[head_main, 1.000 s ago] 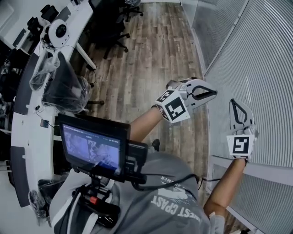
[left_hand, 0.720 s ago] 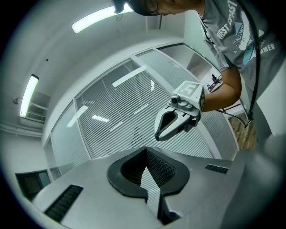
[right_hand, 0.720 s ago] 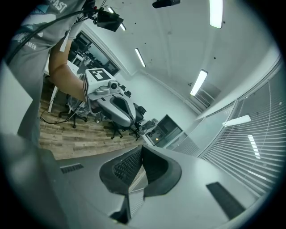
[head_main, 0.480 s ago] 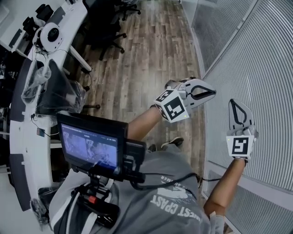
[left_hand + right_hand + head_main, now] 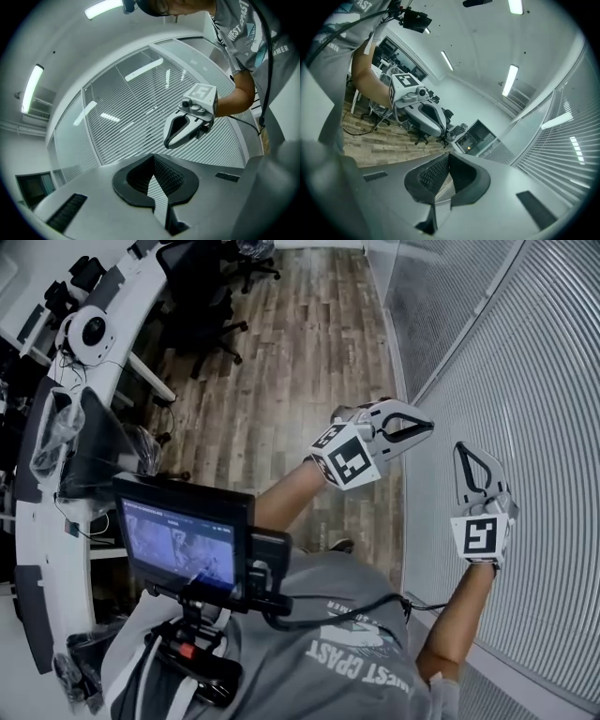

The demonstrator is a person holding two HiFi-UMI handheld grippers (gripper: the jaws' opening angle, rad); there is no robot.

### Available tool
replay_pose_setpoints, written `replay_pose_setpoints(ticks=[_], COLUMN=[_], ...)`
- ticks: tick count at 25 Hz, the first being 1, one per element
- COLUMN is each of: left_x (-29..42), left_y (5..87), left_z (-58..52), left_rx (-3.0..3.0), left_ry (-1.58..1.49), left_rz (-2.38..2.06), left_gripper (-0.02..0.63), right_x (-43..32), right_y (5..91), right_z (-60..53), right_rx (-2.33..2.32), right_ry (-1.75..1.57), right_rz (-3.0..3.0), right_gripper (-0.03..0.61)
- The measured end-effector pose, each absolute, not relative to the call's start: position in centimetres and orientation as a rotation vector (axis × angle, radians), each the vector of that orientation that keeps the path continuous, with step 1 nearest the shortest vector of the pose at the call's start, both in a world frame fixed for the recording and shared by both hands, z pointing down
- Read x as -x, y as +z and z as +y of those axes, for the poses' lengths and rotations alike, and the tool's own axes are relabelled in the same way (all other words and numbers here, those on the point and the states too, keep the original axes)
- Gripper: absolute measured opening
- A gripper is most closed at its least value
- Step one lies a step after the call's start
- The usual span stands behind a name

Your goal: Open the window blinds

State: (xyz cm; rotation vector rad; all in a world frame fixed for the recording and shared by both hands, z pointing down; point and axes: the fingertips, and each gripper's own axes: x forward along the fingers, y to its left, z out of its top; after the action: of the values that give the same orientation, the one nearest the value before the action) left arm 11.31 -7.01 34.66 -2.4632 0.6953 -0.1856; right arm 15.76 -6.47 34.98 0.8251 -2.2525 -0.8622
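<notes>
The window blinds (image 5: pixel 548 399) are closed slats behind a glass wall that fills the right side of the head view. My right gripper (image 5: pixel 460 450) is shut and empty, held close alongside the slats with its tip pointing away from me. My left gripper (image 5: pixel 428 427) is shut and empty too; it points right, toward the blinds, a little short of them. The left gripper view has its own closed jaws (image 5: pixel 153 161) below, the right gripper (image 5: pixel 169 142) ahead and the blinds (image 5: pixel 136 108) behind. In the right gripper view the left gripper (image 5: pixel 443 135) hangs over the floor, with blinds (image 5: pixel 567 150) at the right.
Wood floor (image 5: pixel 281 381) runs between the glass wall and a curved white desk (image 5: pixel 37 512) on the left with bagged monitors. Dark office chairs (image 5: pixel 202 320) stand farther along. A screen rig (image 5: pixel 183 531) sits on the person's chest.
The floor, desk and chairs have slid down the picture: the person has walked on along the glass wall. Both grippers kept their pose and stayed shut.
</notes>
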Motion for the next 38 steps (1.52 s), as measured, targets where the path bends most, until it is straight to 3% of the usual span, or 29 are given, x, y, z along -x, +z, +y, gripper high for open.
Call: replay_pose_setpoints(ticks=[9, 23, 38], left_x=[-14.1, -20.7, -17.9], left_y=[34.7, 36.5, 36.1], left_z=[-9.0, -28.0, -48.4], left_rx=[2.471, 2.527, 2.534], left_ry=[-0.201, -0.162, -0.141], left_rz=[0.651, 0.534, 0.391], left_gripper=[0.002, 0.002, 0.002], right_x=[-18.3, -23.3, -19.7], right_y=[34.9, 36.5, 36.0], right_z=[-8.1, -25.2, -45.2], right_rx=[-0.849, -0.931, -1.05], right_ry=[-0.846, -0.767, -0.743], right_rz=[-2.245, -2.199, -2.155], right_gripper=[-0.006, -0.006, -0.006])
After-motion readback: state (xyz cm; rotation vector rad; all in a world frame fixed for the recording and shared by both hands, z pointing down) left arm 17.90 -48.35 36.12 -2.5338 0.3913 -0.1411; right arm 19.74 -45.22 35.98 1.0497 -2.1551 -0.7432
